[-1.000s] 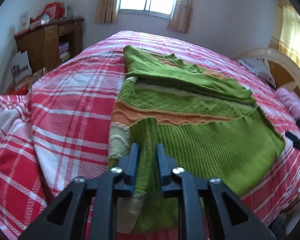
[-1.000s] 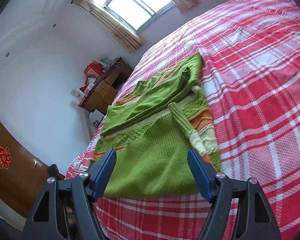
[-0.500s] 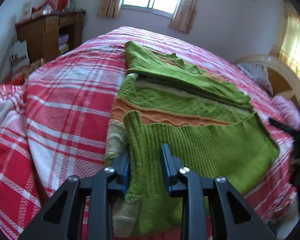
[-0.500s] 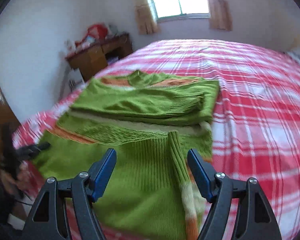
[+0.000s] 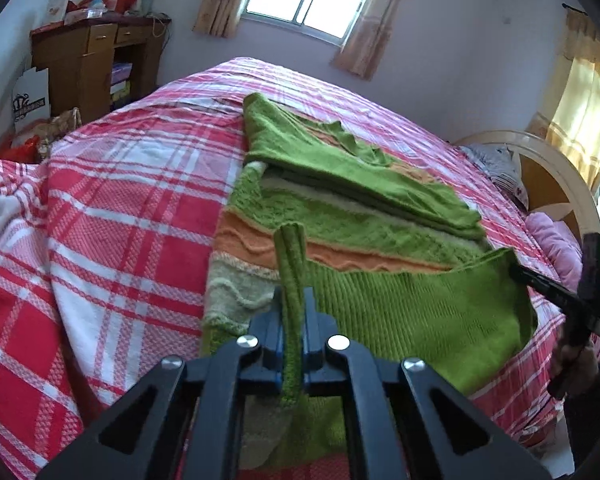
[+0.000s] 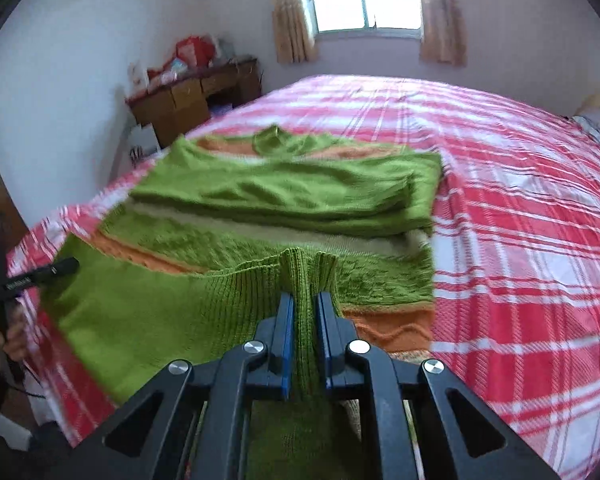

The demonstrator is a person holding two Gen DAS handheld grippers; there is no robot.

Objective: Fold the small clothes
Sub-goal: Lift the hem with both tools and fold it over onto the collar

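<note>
With both the left gripper (image 5: 292, 320) and right gripper (image 6: 305, 320) just clamped on the sweater (image 5: 380, 304), I lift its hem evenly.

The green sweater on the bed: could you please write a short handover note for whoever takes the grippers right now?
Left gripper: just closed, shut on the ribbed hem of the green sweater.
Right gripper: just closed, shut on the hem near the other corner.
Sweater lies flat on the plaid bedspread.
Done: sleeve folded across the chest; hem gripped.
Left: probably carry the hem up towards the collar, release, smooth.
</note>
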